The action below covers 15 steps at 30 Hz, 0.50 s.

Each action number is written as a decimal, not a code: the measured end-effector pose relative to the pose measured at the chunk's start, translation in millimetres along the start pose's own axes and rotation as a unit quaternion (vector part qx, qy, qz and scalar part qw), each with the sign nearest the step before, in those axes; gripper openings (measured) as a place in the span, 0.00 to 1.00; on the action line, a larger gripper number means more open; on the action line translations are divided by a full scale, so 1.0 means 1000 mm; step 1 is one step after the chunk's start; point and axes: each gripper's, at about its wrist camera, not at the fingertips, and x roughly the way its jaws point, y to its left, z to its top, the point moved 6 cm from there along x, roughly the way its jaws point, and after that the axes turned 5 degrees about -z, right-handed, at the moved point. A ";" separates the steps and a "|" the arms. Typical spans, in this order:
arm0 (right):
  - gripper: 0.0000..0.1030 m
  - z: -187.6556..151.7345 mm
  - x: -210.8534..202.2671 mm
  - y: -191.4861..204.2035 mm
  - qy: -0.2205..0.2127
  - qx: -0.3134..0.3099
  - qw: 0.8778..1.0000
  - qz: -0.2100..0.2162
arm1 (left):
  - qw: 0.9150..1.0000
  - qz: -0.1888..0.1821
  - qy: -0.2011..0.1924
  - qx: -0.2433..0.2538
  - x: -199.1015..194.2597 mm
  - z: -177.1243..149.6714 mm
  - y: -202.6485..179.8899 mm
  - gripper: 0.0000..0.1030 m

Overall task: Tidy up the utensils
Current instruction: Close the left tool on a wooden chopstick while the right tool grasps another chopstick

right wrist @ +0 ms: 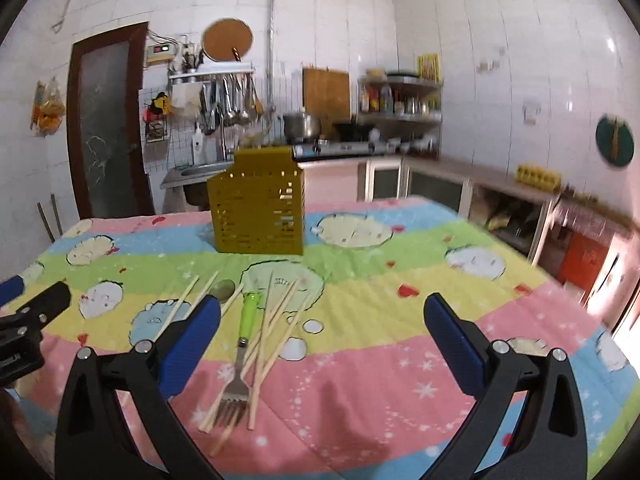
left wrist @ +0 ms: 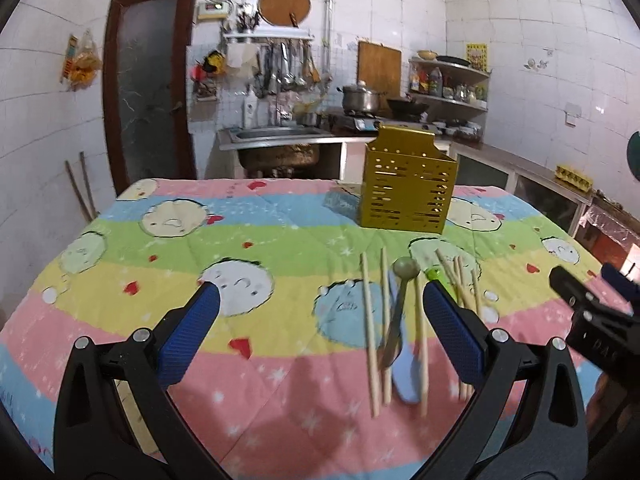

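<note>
A gold perforated utensil holder point(left wrist: 408, 188) point(right wrist: 258, 210) stands upright toward the table's far side. Before it lie several wooden chopsticks point(left wrist: 370, 336) point(right wrist: 266, 340), a small spoon point(left wrist: 404, 272), a blue spatula point(left wrist: 406, 376) and a green-handled fork point(right wrist: 244, 344). My left gripper point(left wrist: 320, 312) hangs open above the quilt, its right finger over the utensils. My right gripper point(right wrist: 322, 324) is open too, with the fork and chopsticks beside its left finger. Each gripper shows at the edge of the other's view: the right gripper point(left wrist: 592, 304), the left gripper point(right wrist: 36, 312).
A striped cartoon quilt point(left wrist: 200, 240) point(right wrist: 400, 300) covers the table. Behind stand a sink point(left wrist: 276, 136), a stove with a pot point(left wrist: 360, 98), wall shelves point(right wrist: 400, 100) and a low counter point(right wrist: 500, 184) along the right wall. A door point(left wrist: 148, 88) is at the back left.
</note>
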 end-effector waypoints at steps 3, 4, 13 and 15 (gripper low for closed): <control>0.96 0.002 0.016 0.006 0.019 -0.014 1.000 -0.012 | 1.000 -0.006 0.017 0.005 0.028 0.011 0.001 0.95; 0.96 0.004 0.023 0.008 0.025 -0.021 0.999 -0.020 | 1.000 -0.008 0.025 0.006 0.038 0.014 0.002 0.95; 0.95 -0.004 0.104 0.005 0.117 -0.003 0.991 -0.065 | 0.991 -0.036 0.130 -0.002 0.134 0.013 0.005 0.93; 0.86 -0.010 0.119 0.004 0.137 -0.007 0.988 -0.074 | 0.988 -0.043 0.149 -0.001 0.151 0.009 0.005 0.89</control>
